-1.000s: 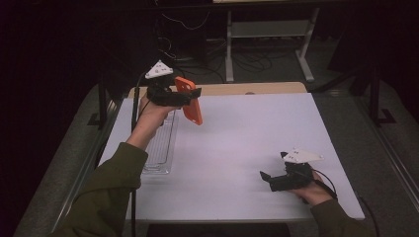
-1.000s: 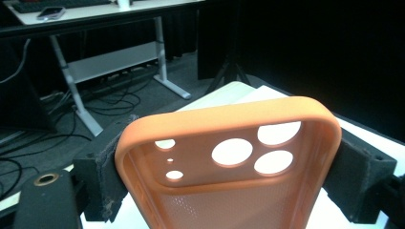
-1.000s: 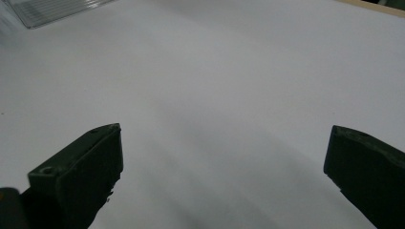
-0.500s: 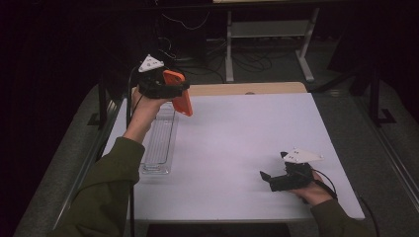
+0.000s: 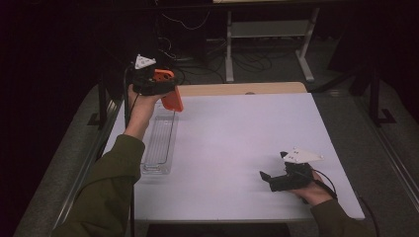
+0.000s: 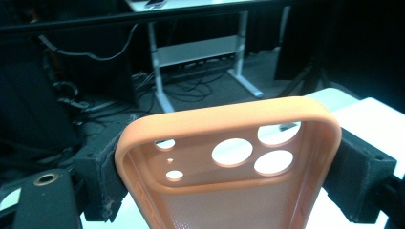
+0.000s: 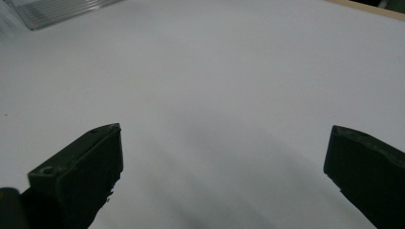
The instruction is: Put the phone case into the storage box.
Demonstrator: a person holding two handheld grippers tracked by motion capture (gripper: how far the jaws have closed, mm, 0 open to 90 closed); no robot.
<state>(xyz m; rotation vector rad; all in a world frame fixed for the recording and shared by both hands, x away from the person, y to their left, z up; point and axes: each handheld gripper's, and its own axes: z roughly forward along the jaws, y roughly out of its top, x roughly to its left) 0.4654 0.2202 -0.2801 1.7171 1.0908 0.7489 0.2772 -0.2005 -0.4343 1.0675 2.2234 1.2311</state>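
Item: orange phone case, soft-looking, with round camera cut-outs at one end. Location: raised off the table at its far left corner, above the far end of the clear plastic tray. In the high view it hangs tilted from its holder, lower end pointing down toward the tray. In the left gripper view the case shows its inner face, cut-out end farthest from the camera.

Item: left gripper, held in the person's left hand. Jaws narrow, pressing the two long edges of the case from either side; the black pads sit tight against its rim.

Item: right gripper, held in the person's right hand at the near right of the table, low to the surface. Jaws spread wide with bare white tabletop between them, as the right gripper view shows.

Item: clear plastic tray, long and narrow, ribbed floor, lying lengthwise along the left edge of the table; one corner appears at the far left of the right gripper view, well apart from that gripper.
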